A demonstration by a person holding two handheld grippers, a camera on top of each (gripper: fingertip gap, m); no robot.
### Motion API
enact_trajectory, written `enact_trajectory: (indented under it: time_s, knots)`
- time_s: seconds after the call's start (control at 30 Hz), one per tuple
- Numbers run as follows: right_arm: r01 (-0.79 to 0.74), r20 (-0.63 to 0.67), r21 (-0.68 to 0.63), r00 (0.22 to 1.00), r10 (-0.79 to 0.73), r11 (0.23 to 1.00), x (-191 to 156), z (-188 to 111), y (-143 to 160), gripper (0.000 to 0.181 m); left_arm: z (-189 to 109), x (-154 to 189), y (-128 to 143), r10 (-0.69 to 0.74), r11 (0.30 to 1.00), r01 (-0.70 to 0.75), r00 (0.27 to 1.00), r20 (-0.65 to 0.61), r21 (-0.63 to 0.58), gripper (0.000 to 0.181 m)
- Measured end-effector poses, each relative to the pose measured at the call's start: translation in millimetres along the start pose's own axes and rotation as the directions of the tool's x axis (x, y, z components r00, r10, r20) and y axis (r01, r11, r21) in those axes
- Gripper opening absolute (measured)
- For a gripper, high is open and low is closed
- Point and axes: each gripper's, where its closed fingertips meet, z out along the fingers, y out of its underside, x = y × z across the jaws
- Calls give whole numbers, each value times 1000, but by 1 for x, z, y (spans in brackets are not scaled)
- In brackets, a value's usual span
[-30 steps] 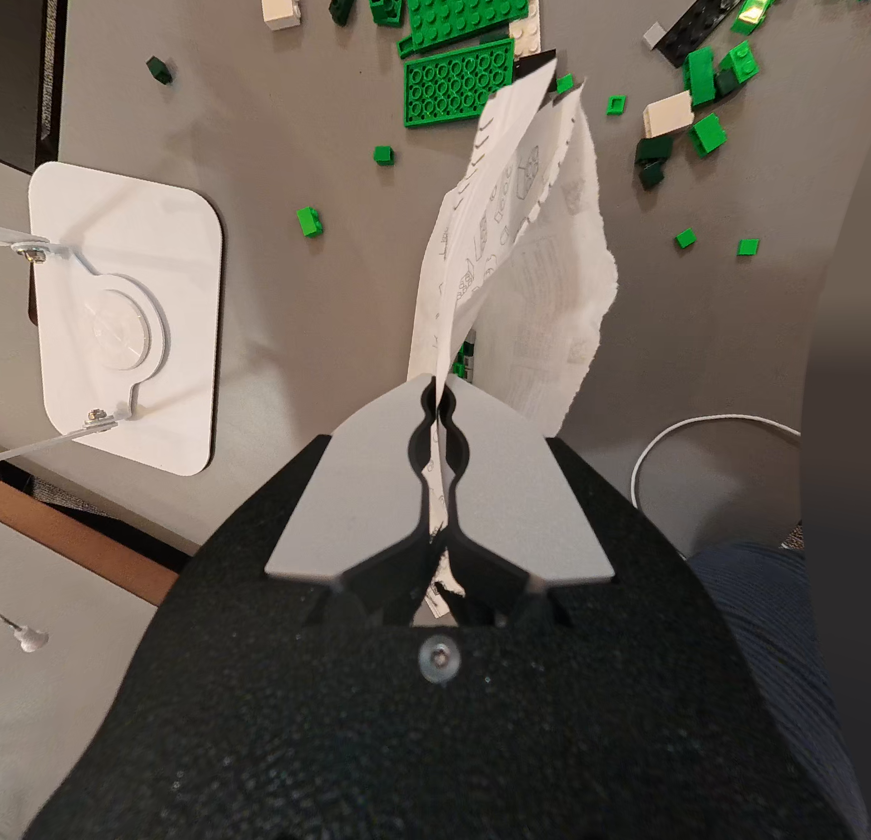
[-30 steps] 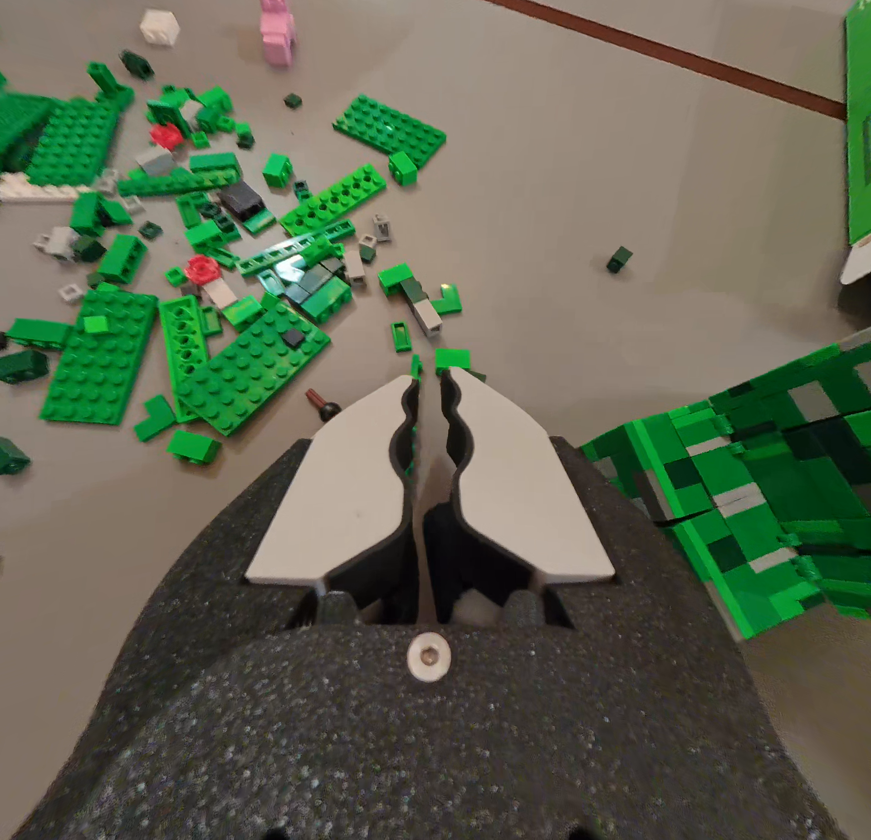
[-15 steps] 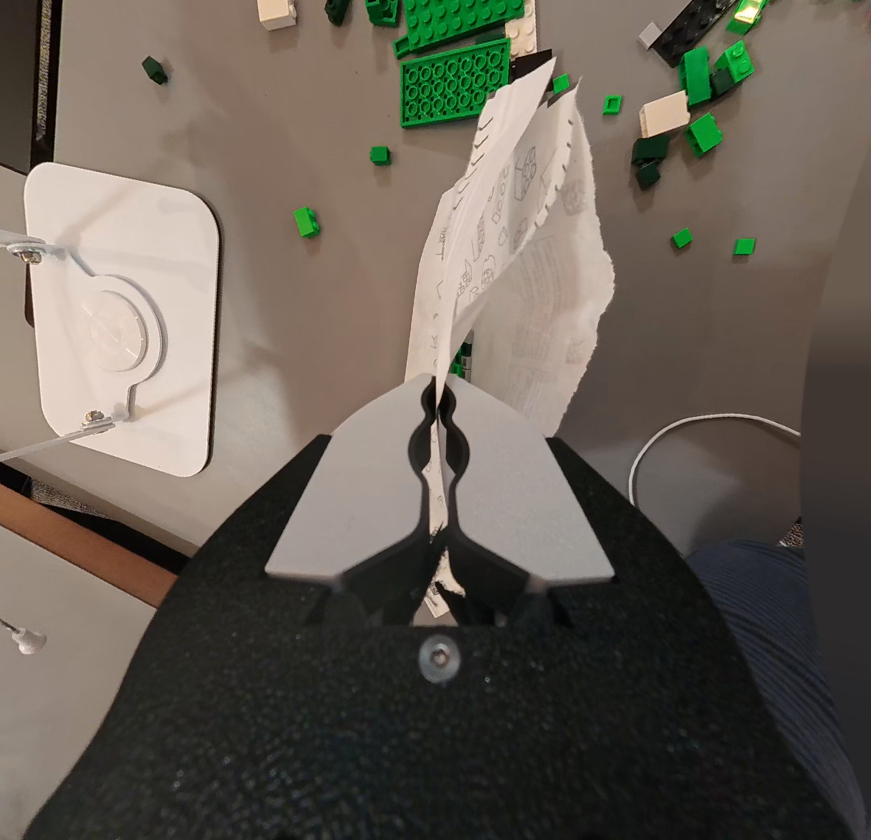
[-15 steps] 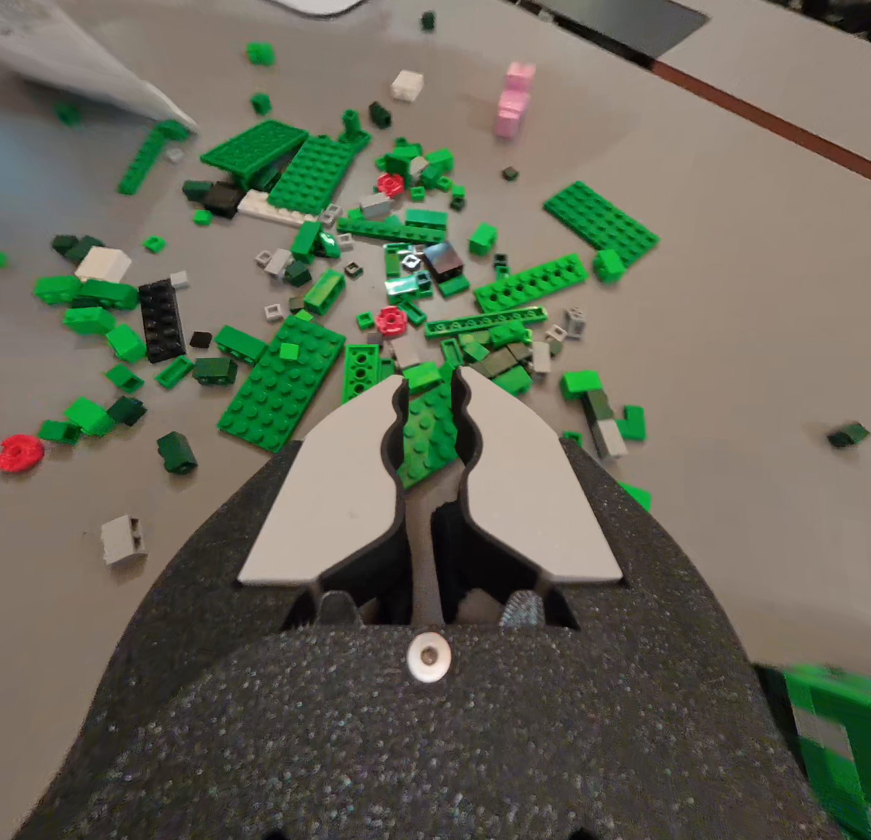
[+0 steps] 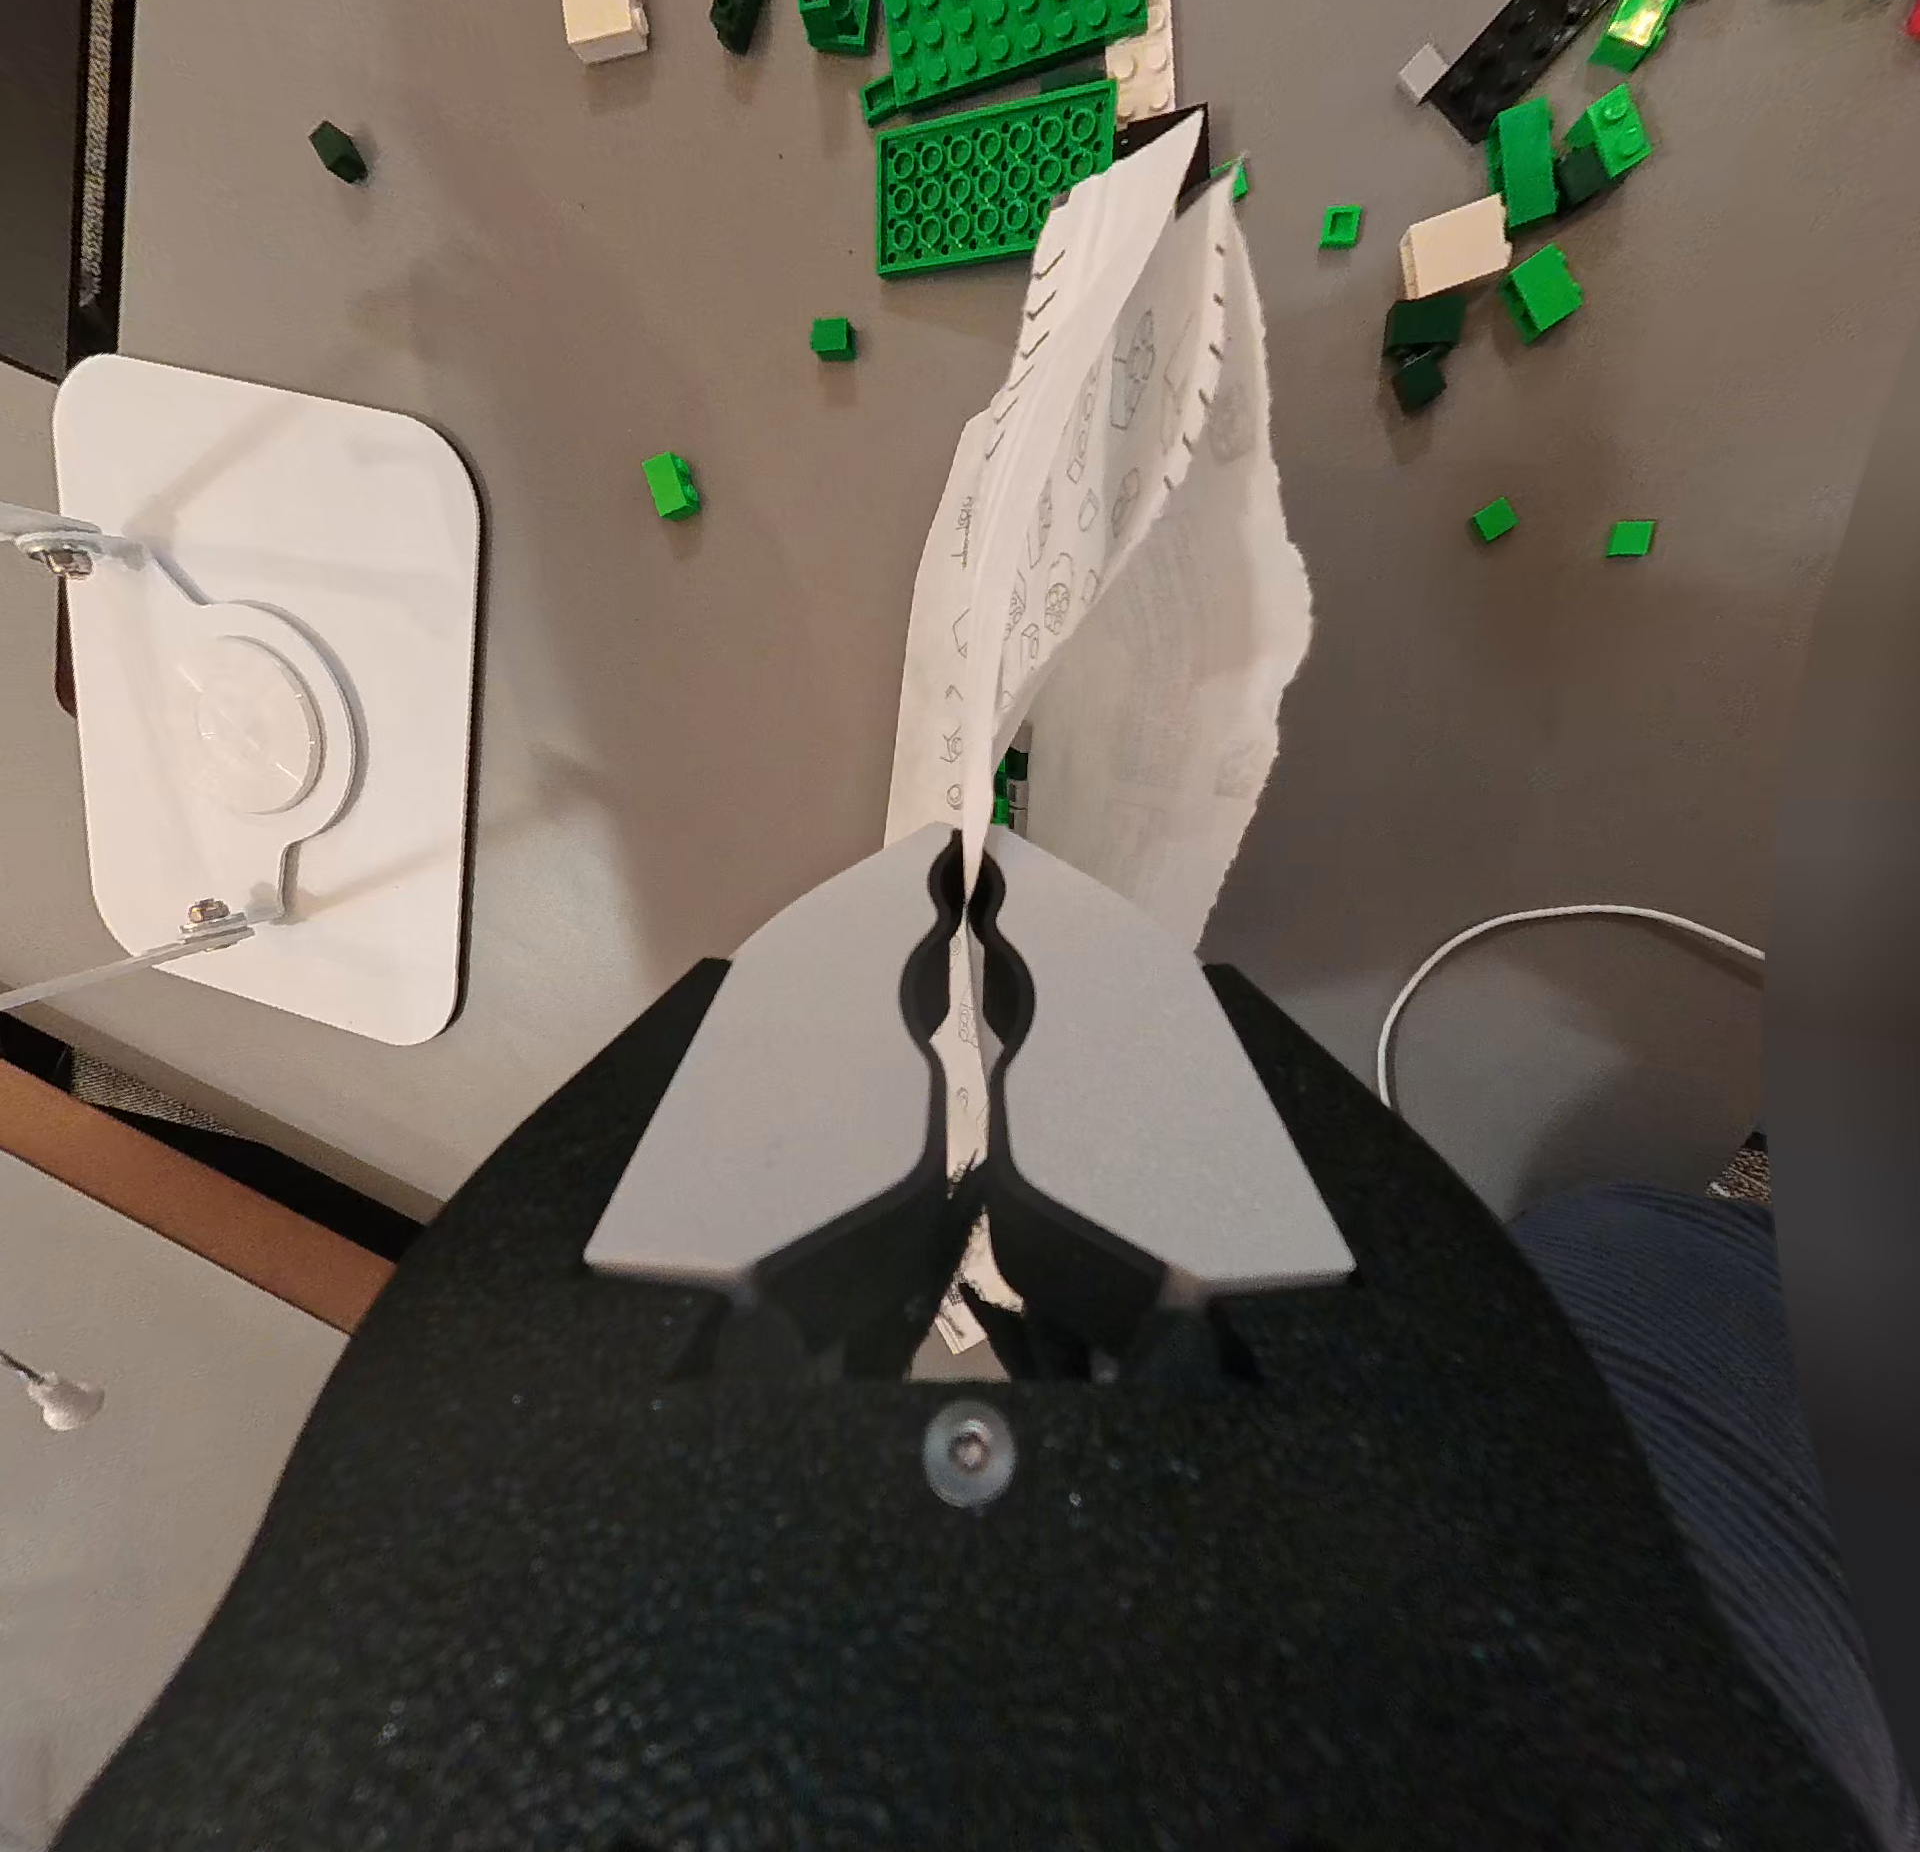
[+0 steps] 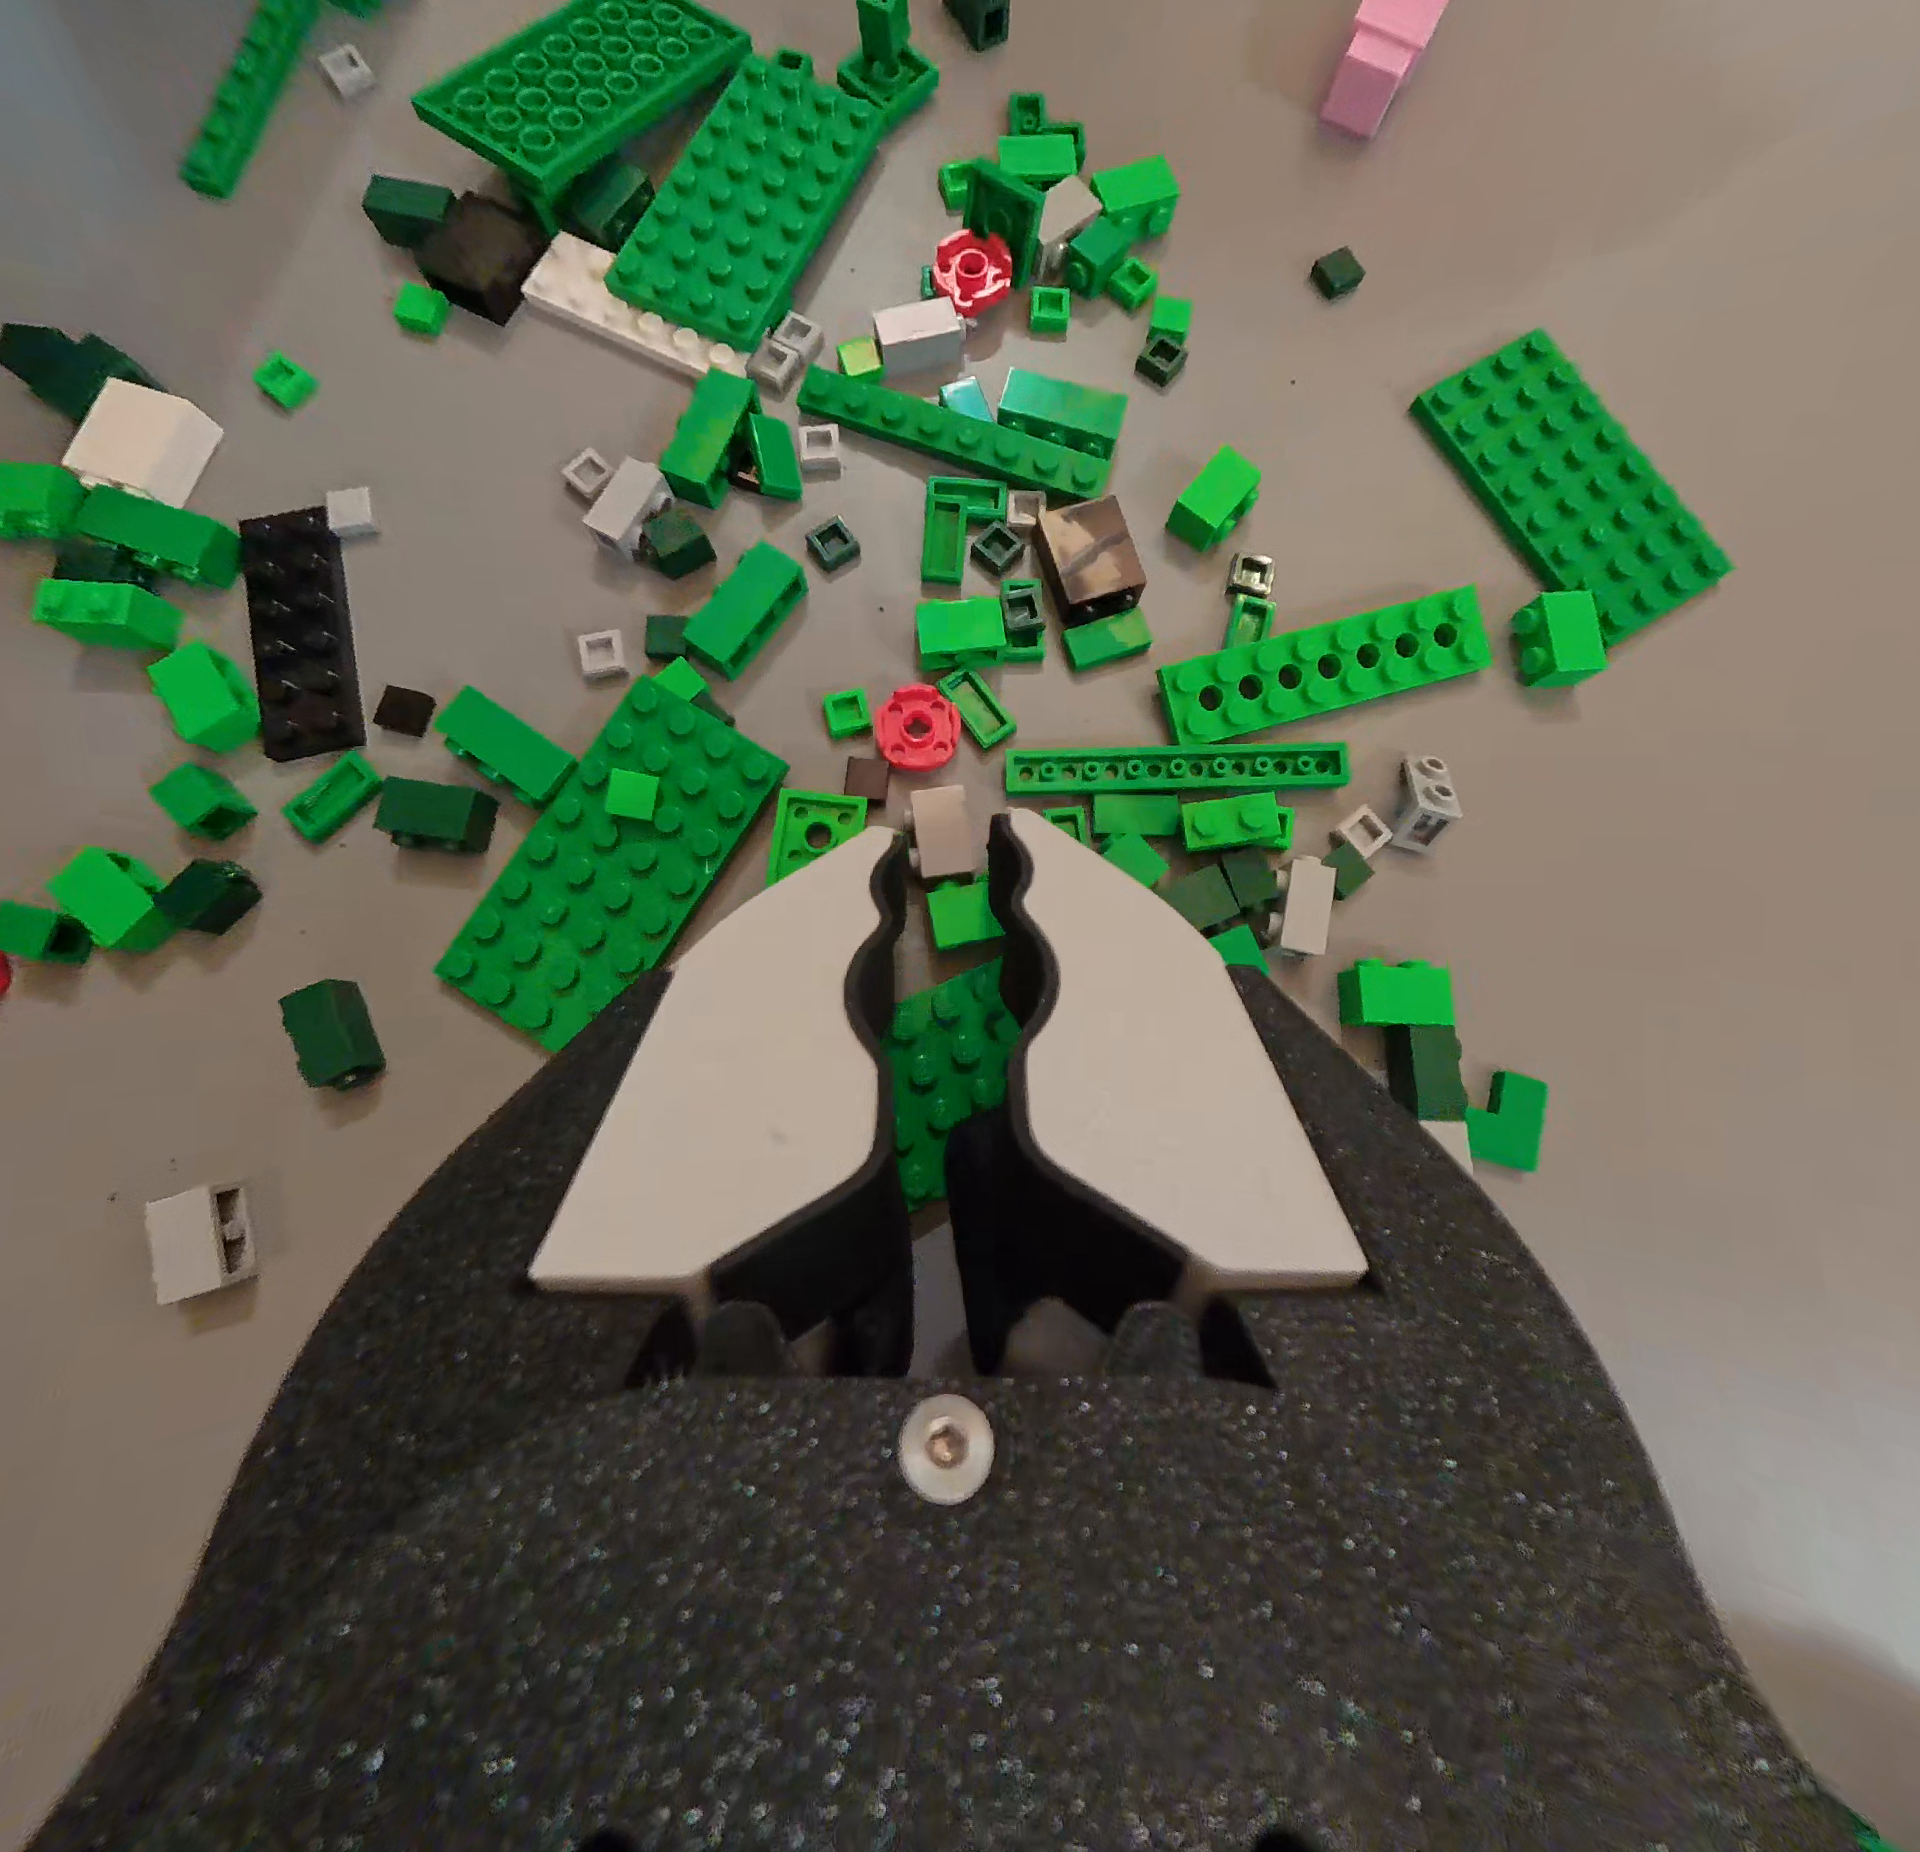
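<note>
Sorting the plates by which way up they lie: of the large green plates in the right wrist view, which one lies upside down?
The large green plate at the top left: it shows hollow rings, not studs, and leans on the studded green plate beside it.

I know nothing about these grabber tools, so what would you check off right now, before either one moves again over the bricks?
1. Left gripper shut on the white printed paper sheet: ok, the sheet is pinched between its jaws.
2. Paper hanging free of the grey table: cannot tell; its far end hangs over the bricks.
3. Right gripper empty: ok, jaws slightly apart, nothing between them.
4. What lies at its tips: a small grey brick and a small green brick, close together: not ok for a clean pick.
5. White cable away from the left gripper: ok.
</note>
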Motion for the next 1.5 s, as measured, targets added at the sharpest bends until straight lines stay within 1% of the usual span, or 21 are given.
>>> enact_trajectory:
  time_s: [0.2,0.33,0.4,0.43,0.5,0.57,0.63,0.7,0.73,0.8,0.87,0.93,1.0,1.13,1.3,1.4,1.5]
  knots:
    - [3,36,-51,999,-1,999,-1,1,-2,11,0,0,0,0,1000,0,1000,-4,4,0]
    - [45,27,17,999,-45,999,-8,-7,-27,11,0,-1,0,-4,1000,4,1000,-6,8,0]
    - [88,37,89,995,-92,992,-22,-14,-53,11,0,-1,0,-3,1000,3,1000,-5,8,0]
    - [116,54,153,991,-125,981,-35,-19,-75,11,1,-2,0,-3,1000,3,1000,-3,8,0]
    - [193,104,305,967,-234,933,-76,-29,-126,11,1,-3,-1,-3,1000,3,1000,4,6,0]
    - [313,106,407,917,-385,858,-119,-33,-171,11,2,-6,-1,-7,1000,7,1000,16,-1,0]
    - [457,47,451,846,-532,767,-155,-27,-205,11,2,-9,0,-17,1000,17,999,35,-8,0]
    - [570,19,456,762,-648,683,-186,-14,-226,11,1,-10,0,-13,1000,14,999,43,-10,0]
    - [608,11,448,730,-684,656,-197,-6,-233,11,1,-10,0,-14,1000,14,999,46,-10,0]
    - [675,-13,392,684,-730,625,-205,12,-239,11,1,-10,0,-12,1000,12,999,49,-9,0]
    - [724,-28,313,653,-756,614,-202,30,-236,11,0,-11,1,-16,1000,16,999,52,-6,0]
    - [738,-14,268,646,-764,619,-200,40,-231,11,-1,-11,1,-19,1000,19,999,51,-2,0]
    - [735,9,269,645,-764,623,-201,45,-227,16,0,-12,1,-21,1000,22,999,50,-1,0]
    - [716,40,260,662,-748,648,-199,47,-226,22,2,-11,0,-16,1000,17,999,49,-13,0]
    - [731,30,258,648,-761,632,-200,46,-225,22,2,-10,0,-8,1000,9,999,52,-23,0]
    - [726,25,269,652,-758,633,-198,41,-227,21,1,-10,0,-13,1000,14,999,52,-19,0]
    - [711,4,289,669,-743,642,-192,26,-230,20,1,-11,1,-19,1000,19,999,51,-15,0]
